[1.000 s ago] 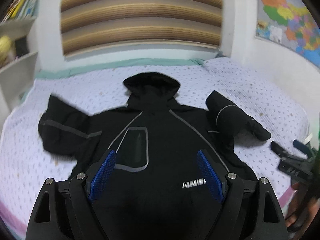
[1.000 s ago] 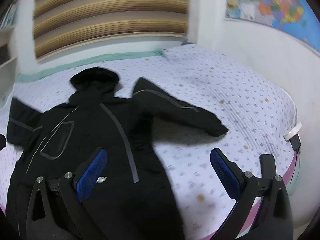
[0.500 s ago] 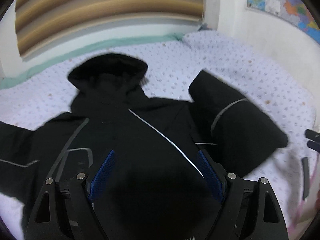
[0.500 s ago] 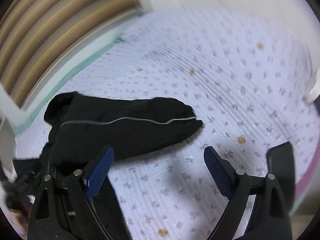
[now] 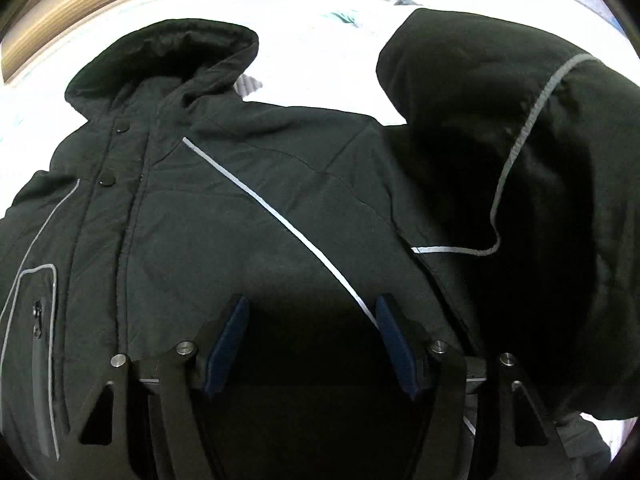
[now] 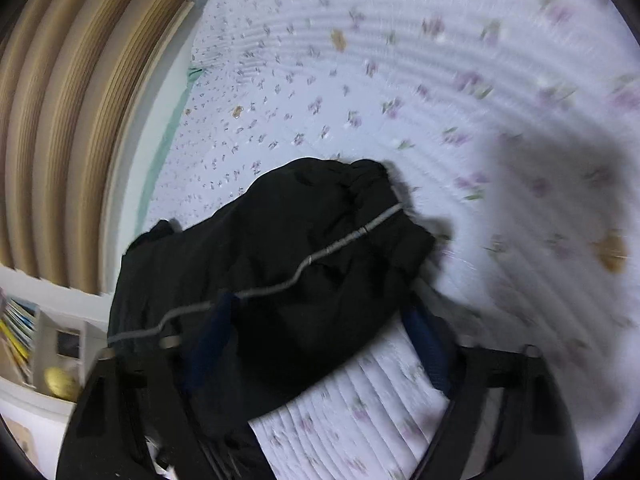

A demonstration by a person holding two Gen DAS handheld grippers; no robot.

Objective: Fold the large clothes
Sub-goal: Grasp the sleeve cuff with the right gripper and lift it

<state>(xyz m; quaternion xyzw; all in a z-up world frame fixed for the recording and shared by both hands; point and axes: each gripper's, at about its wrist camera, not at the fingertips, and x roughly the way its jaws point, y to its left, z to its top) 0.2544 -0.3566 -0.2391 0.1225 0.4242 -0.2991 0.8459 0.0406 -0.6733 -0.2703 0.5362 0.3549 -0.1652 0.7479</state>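
A black hooded jacket [image 5: 248, 208] with grey piping lies front up on the bed, hood [image 5: 160, 52] at the far end. My left gripper [image 5: 312, 320] is open, low over the jacket's chest near the diagonal white stripe. The jacket's right sleeve [image 5: 520, 160] rises bunched at the right. In the right wrist view that sleeve [image 6: 304, 264] lies between my right gripper's [image 6: 320, 332] open fingers, cuff pointing away. The blue pads [image 6: 208, 344] stand apart on either side of the sleeve; the frame is blurred.
The bed has a white floral quilt [image 6: 440, 80]. A striped brown headboard [image 6: 60, 120] stands behind it. A shelf with books and a yellow object [image 6: 60, 380] stands beside the bed at the left.
Both grippers have moved down and forward close to the jacket. The right gripper has come over the right sleeve, which is now between its fingers. The sleeve looks more bunched up.
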